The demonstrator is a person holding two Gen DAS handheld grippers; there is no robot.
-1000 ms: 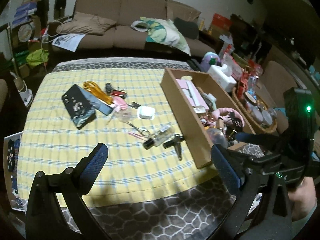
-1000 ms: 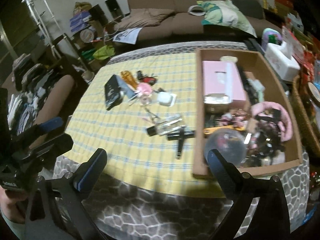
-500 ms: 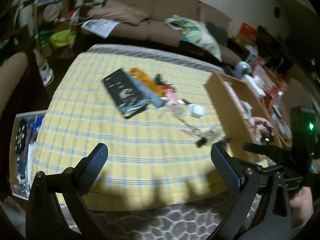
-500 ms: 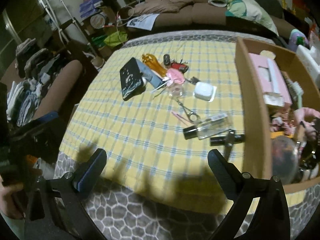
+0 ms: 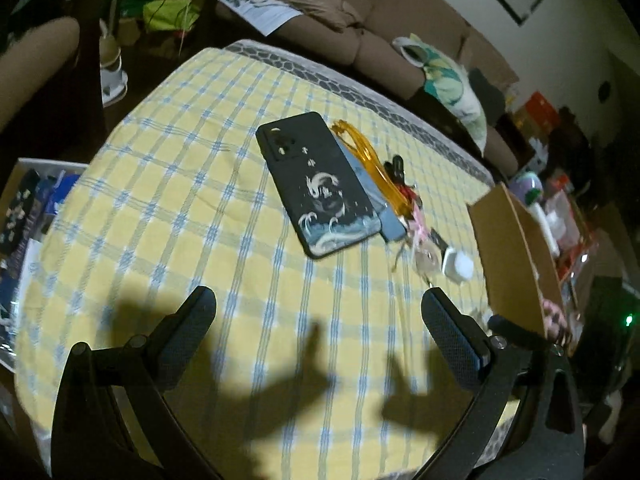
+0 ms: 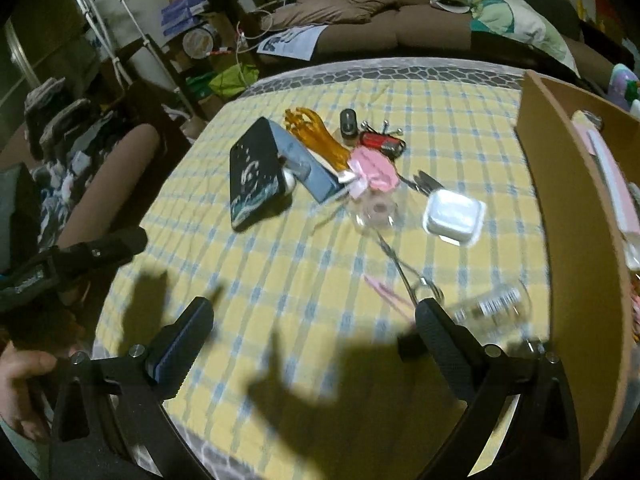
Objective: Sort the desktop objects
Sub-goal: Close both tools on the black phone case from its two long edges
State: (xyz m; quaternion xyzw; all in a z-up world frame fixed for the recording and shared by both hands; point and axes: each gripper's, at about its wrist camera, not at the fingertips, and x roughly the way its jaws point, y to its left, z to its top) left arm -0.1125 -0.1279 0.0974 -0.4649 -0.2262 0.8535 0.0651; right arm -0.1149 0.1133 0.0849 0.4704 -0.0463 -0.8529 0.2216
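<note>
A black phone with a wave print [image 5: 320,184] lies on the yellow checked tablecloth [image 5: 180,216], partly on a blue-grey case [image 5: 380,208] beside an orange clip [image 5: 372,160]. It also shows in the right wrist view [image 6: 254,174]. A white earbud case [image 6: 454,216], small scissors [image 6: 408,276], a clear bottle [image 6: 492,304], a pink item [image 6: 374,168] and red keys [image 6: 380,140] lie near the brown cardboard box [image 6: 568,240]. My left gripper [image 5: 320,320] is open and empty above the cloth, short of the phone. My right gripper [image 6: 314,328] is open and empty, its right finger near the scissors.
A brown sofa [image 6: 400,12] with a cushion stands behind the table. A chair with clothes [image 6: 80,152] and a shelf with clutter [image 6: 208,40] are to the left. The box [image 5: 516,252] holds several items. Gripper shadows fall on the near cloth.
Both grippers have moved forward and left over the table, closer to the loose objects. The box has slid to the right edge of both views. Both grippers stay open.
</note>
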